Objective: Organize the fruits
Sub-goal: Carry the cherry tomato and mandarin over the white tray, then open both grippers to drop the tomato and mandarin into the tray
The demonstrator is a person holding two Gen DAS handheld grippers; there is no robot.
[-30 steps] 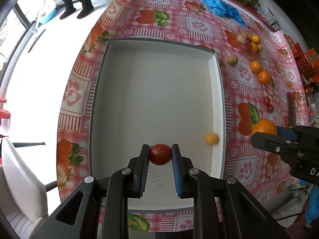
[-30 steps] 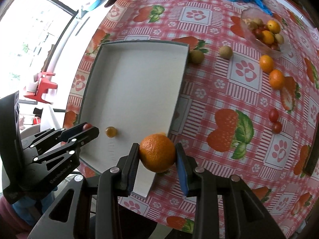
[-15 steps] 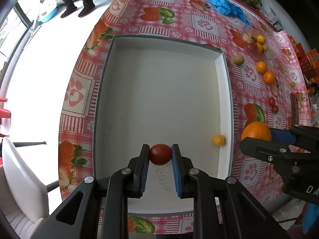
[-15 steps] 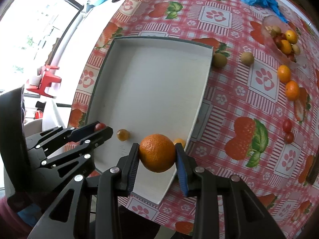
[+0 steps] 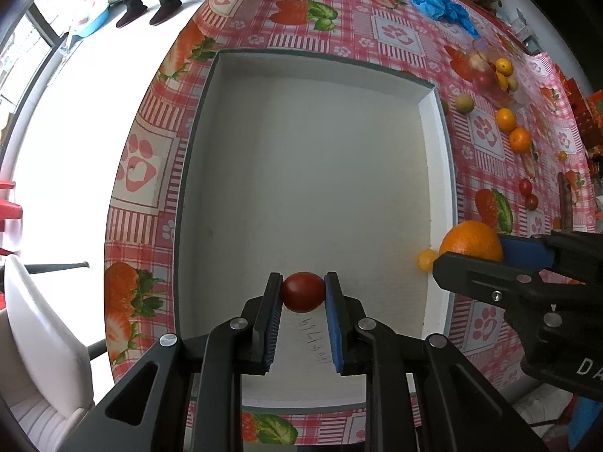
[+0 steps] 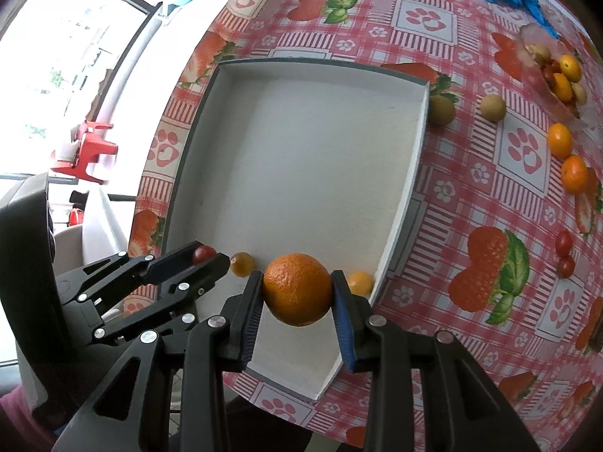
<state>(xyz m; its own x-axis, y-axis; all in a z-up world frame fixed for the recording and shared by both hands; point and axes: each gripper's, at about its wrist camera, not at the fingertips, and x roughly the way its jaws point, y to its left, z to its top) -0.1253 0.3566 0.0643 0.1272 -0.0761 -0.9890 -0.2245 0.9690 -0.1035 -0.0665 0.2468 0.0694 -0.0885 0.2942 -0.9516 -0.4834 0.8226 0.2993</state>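
1. My left gripper point(image 5: 303, 292) points forward over the near end of the white tray point(image 5: 439, 158), its jaws pinched on a small red tomato point(image 5: 303, 291) held above the tray floor.
2. From the right wrist view I see that same left gripper point(image 6: 205, 258) reaching in from the left, low and roughly level, with the tomato point(image 6: 203, 254) showing between its tips.
3. My right gripper point(image 6: 297, 290) is clamped on a large orange point(image 6: 297, 288), both blue pads pressed against its sides, held over the tray's near right corner.
4. In the left view the right gripper point(image 5: 475, 248) comes in from the right edge with the orange point(image 5: 471, 241) at the tray's right wall.
5. Two small yellow fruits lie on the tray floor: one point(image 6: 242, 263) between the two grippers, one point(image 6: 360, 282) by the right wall.
6. Loose oranges point(image 6: 574, 173), two brown fruits point(image 6: 493, 107) and cherry tomatoes point(image 6: 564, 243) sit on the strawberry tablecloth point(image 6: 444, 196) to the right, well apart from the tray.
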